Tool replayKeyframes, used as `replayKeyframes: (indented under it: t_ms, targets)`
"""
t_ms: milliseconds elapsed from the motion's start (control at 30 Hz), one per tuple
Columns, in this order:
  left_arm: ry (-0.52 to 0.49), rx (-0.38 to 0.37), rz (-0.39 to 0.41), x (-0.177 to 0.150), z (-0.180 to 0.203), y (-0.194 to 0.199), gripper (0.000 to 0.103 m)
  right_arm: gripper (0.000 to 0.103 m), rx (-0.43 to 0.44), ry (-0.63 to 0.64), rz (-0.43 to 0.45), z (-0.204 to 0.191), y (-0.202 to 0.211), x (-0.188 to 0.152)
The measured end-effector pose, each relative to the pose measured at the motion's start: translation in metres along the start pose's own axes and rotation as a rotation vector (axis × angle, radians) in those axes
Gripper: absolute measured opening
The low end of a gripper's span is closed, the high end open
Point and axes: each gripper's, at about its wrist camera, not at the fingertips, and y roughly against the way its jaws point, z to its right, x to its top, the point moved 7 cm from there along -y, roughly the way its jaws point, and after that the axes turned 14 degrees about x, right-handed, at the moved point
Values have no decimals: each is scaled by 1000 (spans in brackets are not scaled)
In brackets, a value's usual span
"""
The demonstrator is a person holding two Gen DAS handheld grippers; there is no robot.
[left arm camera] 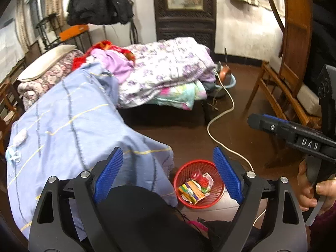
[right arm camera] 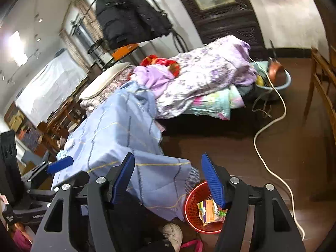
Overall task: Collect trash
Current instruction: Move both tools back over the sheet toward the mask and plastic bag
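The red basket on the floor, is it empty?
No, the red basket has colourful wrappers and packets lying inside it.

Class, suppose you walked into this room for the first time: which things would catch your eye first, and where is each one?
The red basket on the dark floor stands out first, with colourful wrappers lying inside it. Beside it a pale blue cloth hangs down over a piece of furniture, and behind that lies a heap of purple floral bedding. A white cable snakes across the floor to the right.
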Motion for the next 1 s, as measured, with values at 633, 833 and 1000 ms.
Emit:
replayKeyframes:
  t_ms: [633, 833, 1000]
  targets:
    - [224, 88, 105, -34, -119, 53, 91, 73, 87, 279, -79, -157, -33, -13]
    - [339, 122, 40, -56, -183, 21, 91, 75, 112, 281, -157, -190, -83, -25]
    - [508, 183, -65, -86, -270, -19, 91, 75, 126, 280, -217, -208, -126, -34]
